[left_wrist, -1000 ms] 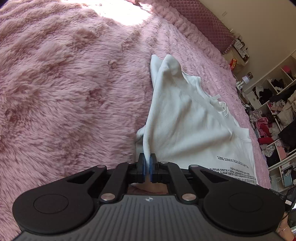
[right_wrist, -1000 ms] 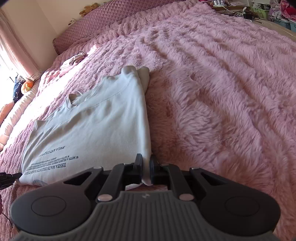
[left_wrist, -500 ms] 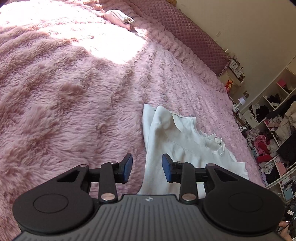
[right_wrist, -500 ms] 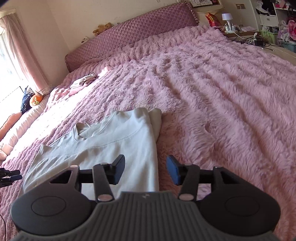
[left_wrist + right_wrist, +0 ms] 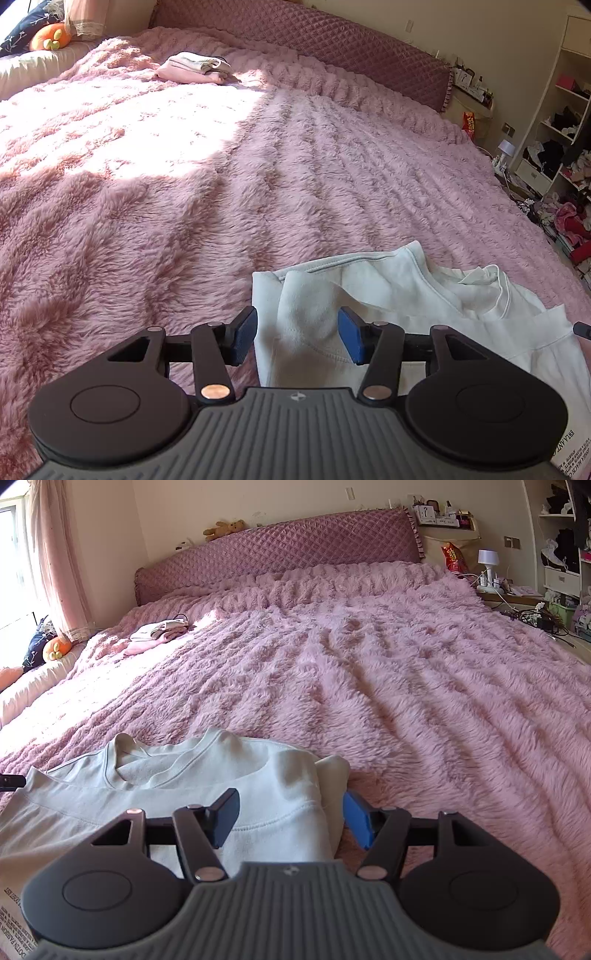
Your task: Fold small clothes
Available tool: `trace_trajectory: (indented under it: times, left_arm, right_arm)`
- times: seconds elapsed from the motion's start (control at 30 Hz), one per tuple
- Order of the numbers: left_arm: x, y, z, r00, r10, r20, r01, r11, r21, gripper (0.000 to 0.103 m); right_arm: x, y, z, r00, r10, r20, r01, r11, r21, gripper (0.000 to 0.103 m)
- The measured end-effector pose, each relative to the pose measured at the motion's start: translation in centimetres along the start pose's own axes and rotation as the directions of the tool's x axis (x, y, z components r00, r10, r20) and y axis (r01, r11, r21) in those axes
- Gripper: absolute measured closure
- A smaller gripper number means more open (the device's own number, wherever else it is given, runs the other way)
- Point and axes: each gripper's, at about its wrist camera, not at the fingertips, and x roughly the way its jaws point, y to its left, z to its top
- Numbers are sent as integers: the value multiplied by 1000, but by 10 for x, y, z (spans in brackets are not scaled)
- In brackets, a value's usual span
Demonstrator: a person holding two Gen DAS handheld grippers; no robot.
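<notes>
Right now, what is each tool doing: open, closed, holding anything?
Left tool: jaws opening, holding nothing; shirt lies beneath.
Right tool: jaws opening, holding nothing.

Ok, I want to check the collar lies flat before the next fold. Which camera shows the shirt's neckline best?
The right wrist view: the white shirt shows its whole neckline curve, unobstructed. The left wrist view shows only part of the neckline, bunched near the picture's right edge.

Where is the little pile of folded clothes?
The pile of folded clothes lies far up the pink bed, at upper left in both wrist views, near the purple headboard and the curtain side.
</notes>
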Motion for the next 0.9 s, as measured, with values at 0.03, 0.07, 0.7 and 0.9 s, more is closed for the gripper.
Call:
trace_trajectory:
  times: [0.03, 0.07, 0.7, 0.9]
  left_arm:
    - [4, 1, 1, 1000, -6, -1, 6, 1000, -10, 44]
    - [6, 1, 1, 1000, -11, 0, 11, 1000, -17, 44]
    - [25, -4, 13, 997, 48, 59, -50, 998, 25, 98]
    - [36, 2, 3, 995, 96, 22, -96, 995, 13, 81]
  right_arm:
    - [4, 0, 2, 1000, -2, 1, 2, 1000, -3, 44]
    - [10, 2, 4, 1000, -8, 4, 8, 1000, -10, 43]
    - [42, 14, 16, 997, -79, 22, 80, 994, -71, 100]
    - [59, 7, 3, 992, -127, -9, 127, 991, -53, 85]
